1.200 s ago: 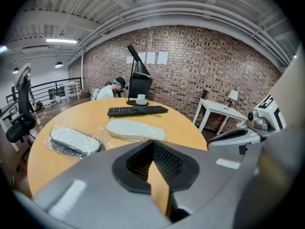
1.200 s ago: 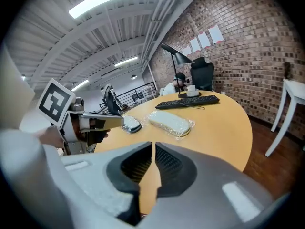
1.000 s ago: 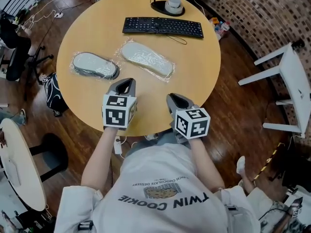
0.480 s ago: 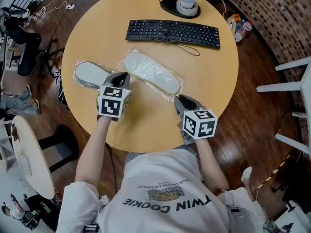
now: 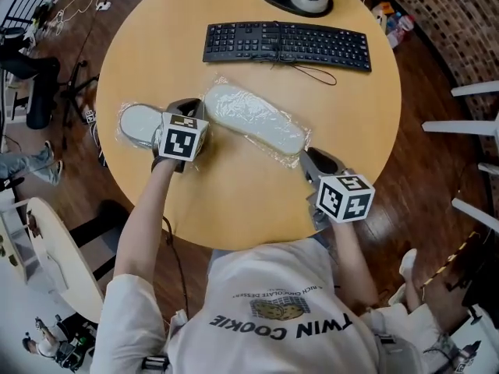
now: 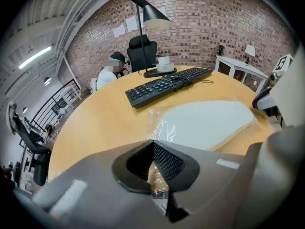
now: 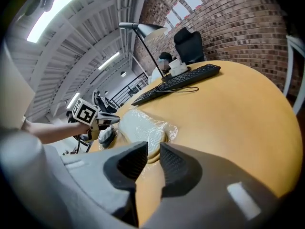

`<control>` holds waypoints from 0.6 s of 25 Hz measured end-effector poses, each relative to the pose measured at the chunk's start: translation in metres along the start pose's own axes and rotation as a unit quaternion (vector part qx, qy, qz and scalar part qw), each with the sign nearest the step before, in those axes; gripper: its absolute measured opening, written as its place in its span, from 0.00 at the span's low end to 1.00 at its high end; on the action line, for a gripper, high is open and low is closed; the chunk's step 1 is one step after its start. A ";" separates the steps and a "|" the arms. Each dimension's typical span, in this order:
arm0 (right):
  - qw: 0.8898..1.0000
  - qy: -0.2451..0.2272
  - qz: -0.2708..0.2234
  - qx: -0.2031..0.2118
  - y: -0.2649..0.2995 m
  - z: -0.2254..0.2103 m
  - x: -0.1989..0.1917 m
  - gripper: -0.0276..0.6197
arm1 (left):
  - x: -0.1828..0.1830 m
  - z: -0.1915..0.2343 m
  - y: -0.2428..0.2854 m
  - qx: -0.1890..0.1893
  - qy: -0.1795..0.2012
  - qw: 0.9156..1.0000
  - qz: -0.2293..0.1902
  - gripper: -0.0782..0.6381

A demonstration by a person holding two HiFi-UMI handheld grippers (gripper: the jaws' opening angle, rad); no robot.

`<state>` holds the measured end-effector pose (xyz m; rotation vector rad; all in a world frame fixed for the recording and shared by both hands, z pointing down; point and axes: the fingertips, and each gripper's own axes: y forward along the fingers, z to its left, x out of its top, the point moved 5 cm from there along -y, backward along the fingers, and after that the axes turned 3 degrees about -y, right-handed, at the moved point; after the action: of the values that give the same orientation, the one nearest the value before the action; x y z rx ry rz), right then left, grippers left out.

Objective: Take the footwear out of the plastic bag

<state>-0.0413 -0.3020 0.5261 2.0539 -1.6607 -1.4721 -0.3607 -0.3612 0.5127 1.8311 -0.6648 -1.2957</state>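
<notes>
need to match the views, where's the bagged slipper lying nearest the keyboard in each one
Head view: bagged slipper, centre, above mid-height, just below the keyboard.
Left gripper view: right of centre, at mid-height.
Right gripper view: left of centre, just below mid-height.
Shared landmark: the black keyboard, beyond the slipper in every view.

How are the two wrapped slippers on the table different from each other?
The left slipper has a dark edge along its side; the right slipper looks pale all over. The left slipper lies nearly straight across the head view; the right slipper lies slanted. The right slipper shows whole, while the left gripper covers one end of the left slipper. Both are wrapped in clear plastic on the round table.
</notes>
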 end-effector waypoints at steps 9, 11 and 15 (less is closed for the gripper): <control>0.999 0.034 -0.022 -0.010 0.000 -0.001 -0.002 0.15 | -0.011 0.007 0.027 -0.024 0.048 0.998 0.016 0.12; 0.999 0.048 -0.024 0.010 0.001 0.000 -0.004 0.15 | -0.010 0.007 0.028 -0.017 0.051 0.998 0.021 0.12; 0.998 0.048 -0.007 0.046 0.003 0.000 -0.009 0.15 | -0.009 0.005 0.028 0.002 0.060 0.998 0.020 0.11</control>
<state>-0.0428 -0.2965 0.5336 2.1499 -1.7100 -1.3015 -0.3681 -0.3715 0.5393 1.8722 -0.6356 -1.1487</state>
